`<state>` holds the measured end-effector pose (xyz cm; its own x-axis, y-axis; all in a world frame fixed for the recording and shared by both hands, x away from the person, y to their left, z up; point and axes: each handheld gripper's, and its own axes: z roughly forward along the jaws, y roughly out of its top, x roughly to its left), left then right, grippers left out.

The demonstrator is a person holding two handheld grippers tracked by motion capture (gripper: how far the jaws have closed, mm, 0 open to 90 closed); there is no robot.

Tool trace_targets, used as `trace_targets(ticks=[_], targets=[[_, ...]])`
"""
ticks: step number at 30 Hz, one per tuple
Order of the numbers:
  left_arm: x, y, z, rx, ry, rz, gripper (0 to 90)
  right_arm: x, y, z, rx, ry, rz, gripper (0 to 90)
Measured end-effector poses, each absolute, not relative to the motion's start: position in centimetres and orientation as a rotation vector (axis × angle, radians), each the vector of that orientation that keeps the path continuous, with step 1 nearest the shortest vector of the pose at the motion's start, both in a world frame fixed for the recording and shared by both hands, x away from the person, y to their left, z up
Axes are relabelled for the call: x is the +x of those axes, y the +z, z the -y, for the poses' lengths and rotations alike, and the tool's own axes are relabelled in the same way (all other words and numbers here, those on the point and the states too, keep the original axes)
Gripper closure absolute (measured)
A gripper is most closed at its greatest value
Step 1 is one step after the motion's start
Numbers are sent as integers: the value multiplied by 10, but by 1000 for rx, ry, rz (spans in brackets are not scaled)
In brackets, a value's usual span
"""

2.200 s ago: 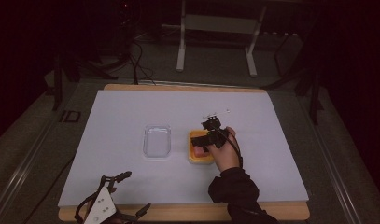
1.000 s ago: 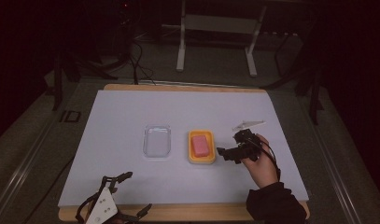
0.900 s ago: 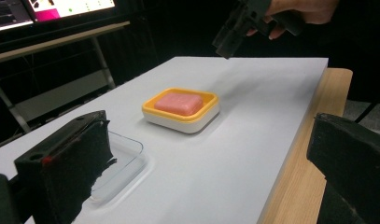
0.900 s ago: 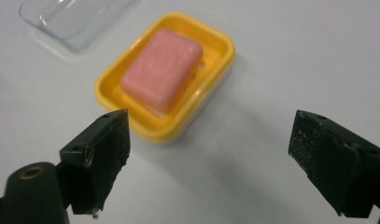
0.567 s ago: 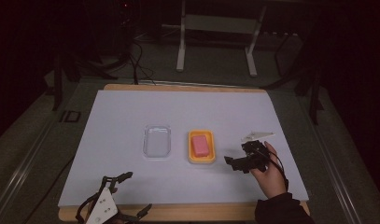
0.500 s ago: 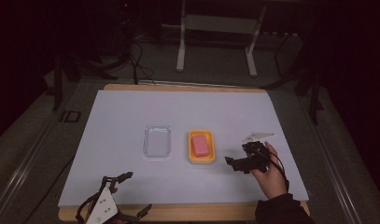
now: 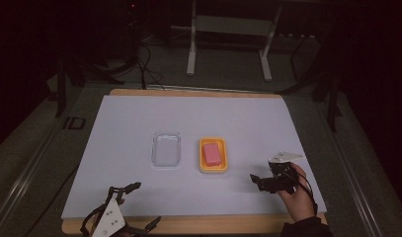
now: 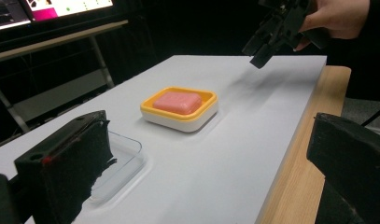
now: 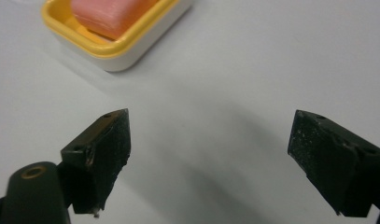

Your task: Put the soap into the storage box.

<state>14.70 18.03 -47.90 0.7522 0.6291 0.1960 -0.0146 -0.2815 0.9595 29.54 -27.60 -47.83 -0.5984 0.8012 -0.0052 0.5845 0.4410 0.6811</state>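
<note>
Left gripper (image 7: 148,203): lying at the near edge of the bench (image 7: 139,118) toward its left corner, jaws spread wide, holding nothing. Right gripper (image 7: 256,181): hovering in a hand (image 7: 300,197) just above the sheet close to the near right corner, also gaping wide and empty, pointing leftward at the soap dish (image 7: 212,169).

Farther in, sitting around mid-bench: the yellow-rimmed dish, carrying a pink bar of soap (image 7: 212,153) lying flat inside it. Just beside it on the left, apart and not touching: a clear shallow tray (image 7: 166,149), possibly the dish's lid.

Judging the soap: probably firm, fairly light, smooth and likely slick, so prone to squirting out of a hard pinch. Taking it across the short sides, with jaws reaching down past the rim, looking safest. Judging the dish: stiff, light plastic, likely sliding on the sheet if nudged; pinching one long wall seeming the best hold there.
</note>
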Motion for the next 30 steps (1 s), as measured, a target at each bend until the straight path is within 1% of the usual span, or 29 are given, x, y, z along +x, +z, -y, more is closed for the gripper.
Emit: trace_targets(ticks=[12, 30], targets=[[146, -478, -181, 1761, 676, -476, 5, 284, -488, 291, 1206, 951, -2270, 135], [147, -479, -180, 1771, 670, -476, 5, 292, -497, 292, 1220, 954, -2282, 135]])
